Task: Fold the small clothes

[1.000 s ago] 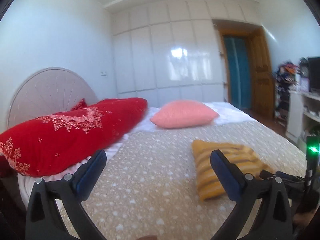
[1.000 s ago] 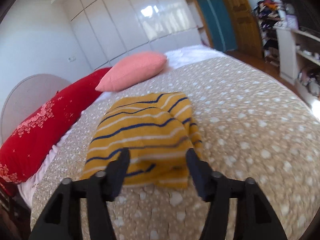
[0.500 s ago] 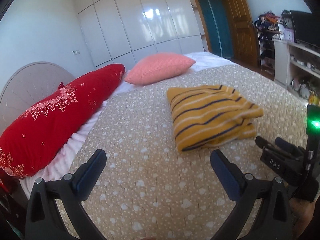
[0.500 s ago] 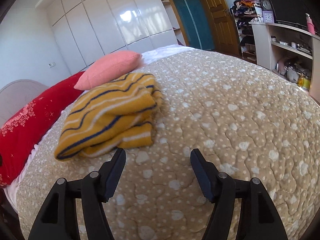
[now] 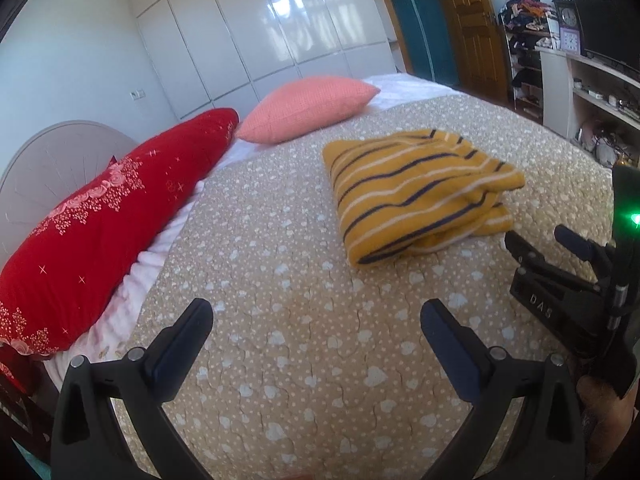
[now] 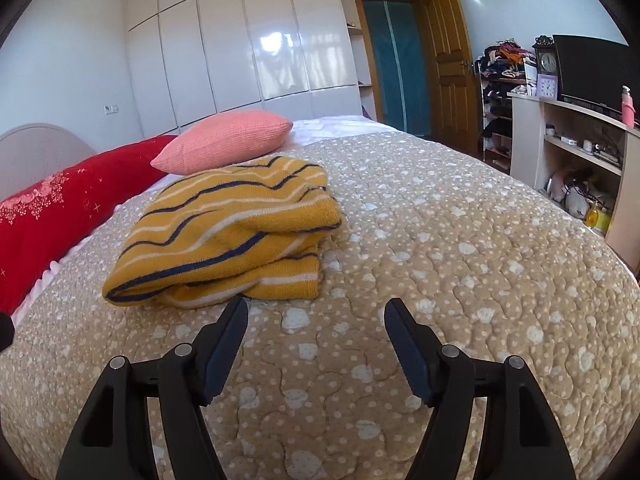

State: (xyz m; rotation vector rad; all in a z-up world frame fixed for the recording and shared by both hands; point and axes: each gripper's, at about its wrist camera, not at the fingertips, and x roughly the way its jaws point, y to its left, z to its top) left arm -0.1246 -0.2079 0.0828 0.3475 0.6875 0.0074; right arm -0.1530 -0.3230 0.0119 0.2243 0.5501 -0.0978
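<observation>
Sweater [image 6: 224, 232], yellow-striped and folded, lies on the bed [image 6: 460, 240] just beyond the right claw [image 6: 316, 320]. Both claws gape wide, gripping nothing; left claw [image 5: 316, 320] hovers nearer the pillows.

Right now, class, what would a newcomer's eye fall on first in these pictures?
The folded mustard striped sweater lies mid-bed on the beige quilt. Behind it sits a pink cushion, with a long red pillow along the headboard side. Both the left gripper and right gripper are open and empty.
</observation>
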